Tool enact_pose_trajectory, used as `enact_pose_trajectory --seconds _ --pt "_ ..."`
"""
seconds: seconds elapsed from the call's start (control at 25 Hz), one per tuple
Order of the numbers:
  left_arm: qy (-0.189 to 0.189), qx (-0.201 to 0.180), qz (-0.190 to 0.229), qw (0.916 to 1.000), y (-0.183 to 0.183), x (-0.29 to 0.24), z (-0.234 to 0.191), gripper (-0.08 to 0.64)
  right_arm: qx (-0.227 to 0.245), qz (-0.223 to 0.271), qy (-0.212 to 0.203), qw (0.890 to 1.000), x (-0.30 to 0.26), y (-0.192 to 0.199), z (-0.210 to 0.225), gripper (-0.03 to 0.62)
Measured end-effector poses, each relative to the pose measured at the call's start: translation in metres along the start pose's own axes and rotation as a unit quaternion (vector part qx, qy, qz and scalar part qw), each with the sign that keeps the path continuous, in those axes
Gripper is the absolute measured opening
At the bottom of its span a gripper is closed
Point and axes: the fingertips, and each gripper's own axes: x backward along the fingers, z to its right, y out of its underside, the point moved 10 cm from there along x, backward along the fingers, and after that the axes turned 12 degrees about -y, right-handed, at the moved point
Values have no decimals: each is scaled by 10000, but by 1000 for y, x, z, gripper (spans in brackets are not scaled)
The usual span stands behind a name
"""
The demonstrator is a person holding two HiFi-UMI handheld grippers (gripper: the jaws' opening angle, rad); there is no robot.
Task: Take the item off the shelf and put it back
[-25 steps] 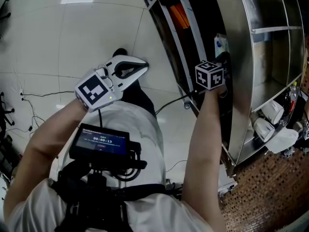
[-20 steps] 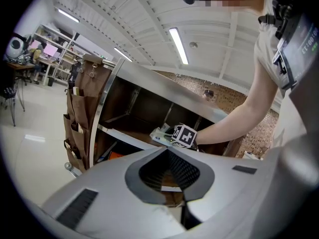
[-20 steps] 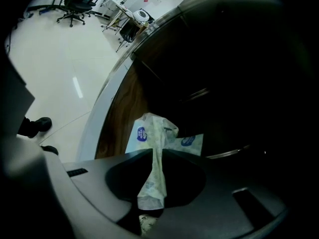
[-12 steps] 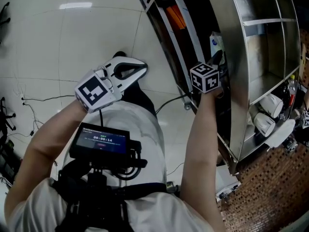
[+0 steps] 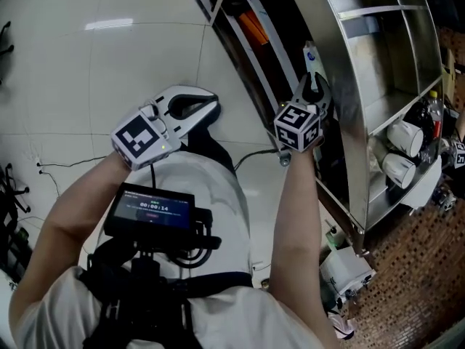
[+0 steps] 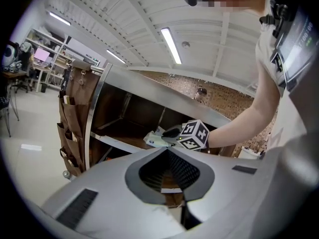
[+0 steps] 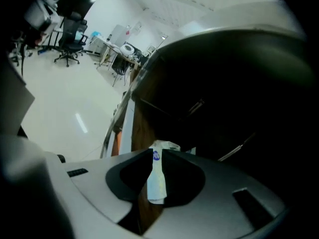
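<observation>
A slim white packet with a blue mark stands pinched upright between the jaws of my right gripper, just outside the dark front of the steel shelf unit. In the right gripper view the packet runs down the middle of the right gripper, with both jaws pressed on it. From the left gripper view the packet pokes out past the right gripper's marker cube. My left gripper hangs over the floor to the left, shut with nothing in it; its jaw tips meet.
White cups and bottles sit in the shelf unit's right-hand compartments. An orange item lies in the dark lower bay. A brown pocket organiser hangs on the shelf's end. Cables trail across the white tiled floor.
My right gripper has drawn back from the shelf front, leftward and up in the picture, bringing the white packet with it. The left gripper has hardly moved.
</observation>
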Motion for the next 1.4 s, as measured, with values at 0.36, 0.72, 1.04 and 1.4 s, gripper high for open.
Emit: enact_pose_trajectory --seconds 0.36,0.72,1.04,1.4 --pt "171 -459 104 9987 -32 2 4 0 -568 1095 -754 9895 56 -20 -29 5" --pt "317 -807 298 9958 -67 -2 8 0 -1102 2401 -1798 9476 132 -75 -32 3" --pt "581 -1036 528 9915 -103 -6 21 0 -1867 3296 -1920 9053 190 -99 -20 3" --pt "756 -1100 583 9893 -118 -15 35 0 -2210 3747 -1798 8823 226 -106 -5 3"
